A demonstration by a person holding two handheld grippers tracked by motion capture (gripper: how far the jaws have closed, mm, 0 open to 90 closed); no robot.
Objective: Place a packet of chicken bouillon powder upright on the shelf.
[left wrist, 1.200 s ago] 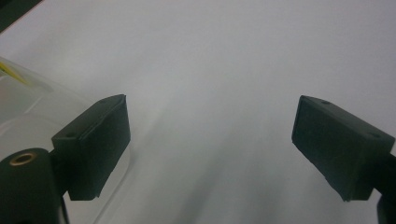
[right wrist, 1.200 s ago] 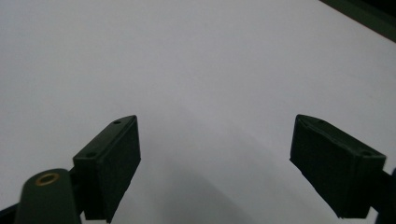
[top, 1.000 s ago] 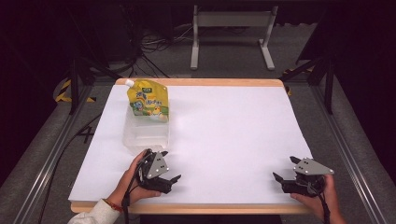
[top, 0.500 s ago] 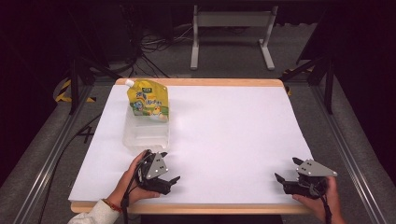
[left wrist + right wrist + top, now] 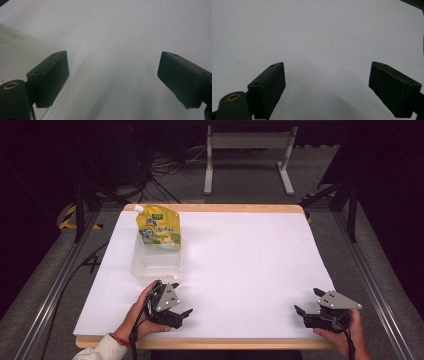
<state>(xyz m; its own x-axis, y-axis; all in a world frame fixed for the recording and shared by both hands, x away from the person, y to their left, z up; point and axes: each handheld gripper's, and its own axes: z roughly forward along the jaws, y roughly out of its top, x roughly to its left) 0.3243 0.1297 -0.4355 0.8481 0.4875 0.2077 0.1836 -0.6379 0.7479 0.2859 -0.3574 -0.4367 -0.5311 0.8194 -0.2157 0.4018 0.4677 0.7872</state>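
Resting on the white table point(image 5: 240, 270) near its front edge, the left gripper point(image 5: 184, 313) is sitting with its jaws spread wide and empty, and the clear plastic container point(image 5: 156, 262) is lying just ahead of it and to its left, untouched. Leaning against the container's far side, well beyond the gripper, a yellow pouch point(image 5: 159, 227) is standing upright. Far off to the right, the right gripper point(image 5: 300, 312) is idling wide open, so by my reading nothing is started yet

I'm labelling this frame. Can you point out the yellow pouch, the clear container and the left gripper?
yellow pouch point(image 5: 159, 228), high view, middle of its printed front.
clear container point(image 5: 156, 265), high view, its near wall.
left gripper point(image 5: 182, 313), high view, between its open fingertips.
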